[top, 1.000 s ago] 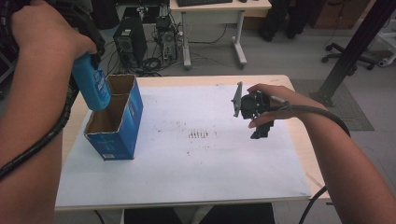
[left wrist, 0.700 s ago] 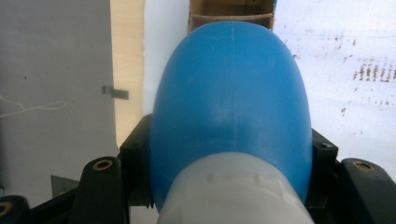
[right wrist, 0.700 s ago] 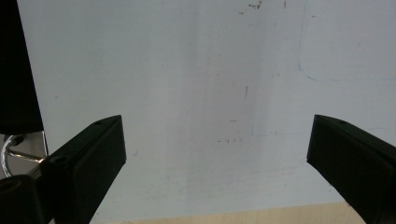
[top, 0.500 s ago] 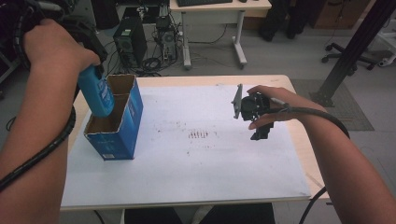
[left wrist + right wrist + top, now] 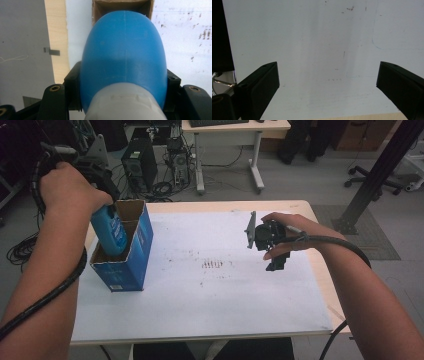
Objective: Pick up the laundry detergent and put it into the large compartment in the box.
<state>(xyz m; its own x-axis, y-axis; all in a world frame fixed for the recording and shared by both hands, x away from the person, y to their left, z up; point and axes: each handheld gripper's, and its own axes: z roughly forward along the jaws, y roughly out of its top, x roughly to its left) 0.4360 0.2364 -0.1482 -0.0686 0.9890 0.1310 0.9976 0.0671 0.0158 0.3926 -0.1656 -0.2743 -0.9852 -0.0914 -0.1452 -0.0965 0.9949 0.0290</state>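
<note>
Lowering further, left tongs point(image 5: 123, 100) pinching blue bottle point(image 5: 111, 231), sinking into cardboard box point(image 5: 131, 265), right tongs point(image 5: 328, 82) hovering spread over counter point(image 5: 210, 305)

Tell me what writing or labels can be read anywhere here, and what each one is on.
None can be read.
Blue bottle: its label has print, too blurred to read.
Blue cardboard box: a small white patch near its bottom edge, too small to read.
White table sheet: just dark smudges, no writing.
</note>
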